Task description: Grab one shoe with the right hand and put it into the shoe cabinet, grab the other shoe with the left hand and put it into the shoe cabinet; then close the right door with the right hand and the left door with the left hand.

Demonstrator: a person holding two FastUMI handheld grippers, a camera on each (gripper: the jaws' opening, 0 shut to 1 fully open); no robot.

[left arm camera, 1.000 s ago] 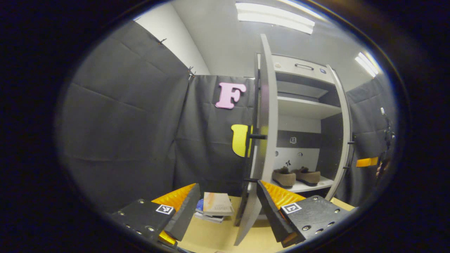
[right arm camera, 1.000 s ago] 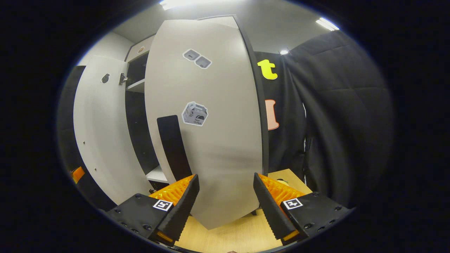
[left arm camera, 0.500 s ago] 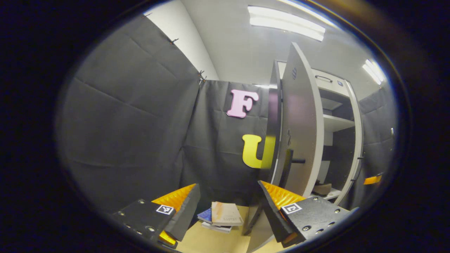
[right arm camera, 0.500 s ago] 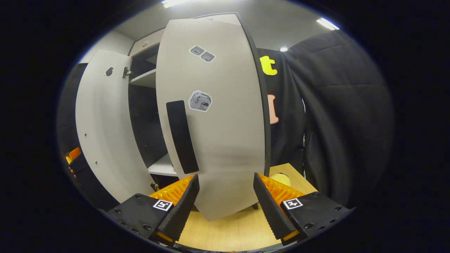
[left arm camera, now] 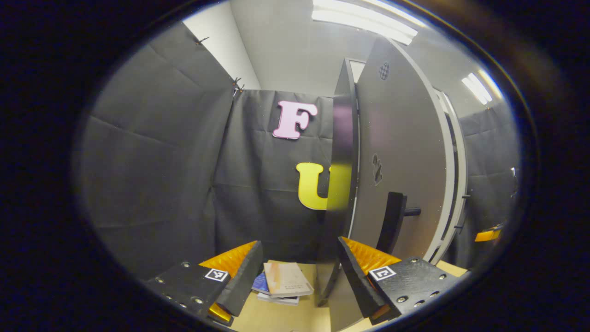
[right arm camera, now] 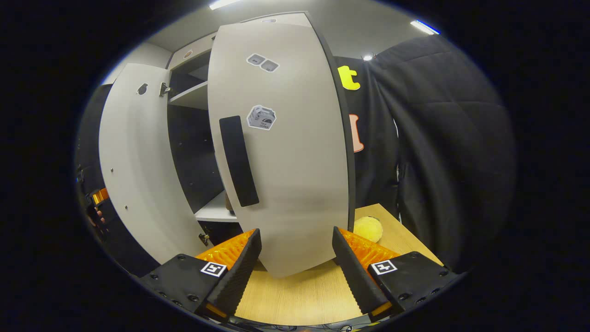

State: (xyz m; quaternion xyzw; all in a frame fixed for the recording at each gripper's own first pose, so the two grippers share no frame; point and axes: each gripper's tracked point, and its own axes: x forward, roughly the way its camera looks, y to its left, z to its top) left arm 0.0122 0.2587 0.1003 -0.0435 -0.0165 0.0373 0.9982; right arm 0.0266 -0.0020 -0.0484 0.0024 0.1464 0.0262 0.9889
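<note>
The grey shoe cabinet's left door [left arm camera: 405,152] stands close in front of my left gripper [left arm camera: 297,272], swung most of the way over the opening, its dark handle [left arm camera: 392,221] just above my right finger. The left gripper is open and holds nothing. In the right gripper view the right door [right arm camera: 286,175] with its black handle [right arm camera: 238,161] hangs half shut directly ahead of my open right gripper [right arm camera: 295,272], whose fingers flank the door's lower edge. The left door's inner face [right arm camera: 133,166] and a white shelf [right arm camera: 214,212] show beyond. The shoes are hidden.
A stack of books [left arm camera: 286,282] lies on the wooden floor left of the cabinet. A yellow ball [right arm camera: 368,228] rests on the floor right of the right door. Black cloth walls close in on both sides. The other gripper [right arm camera: 99,196] and a hand show past the left door.
The left door has swung towards shut, covering the shelves and both shoes. The right door has turned further in, and the yellow ball has come into sight.
</note>
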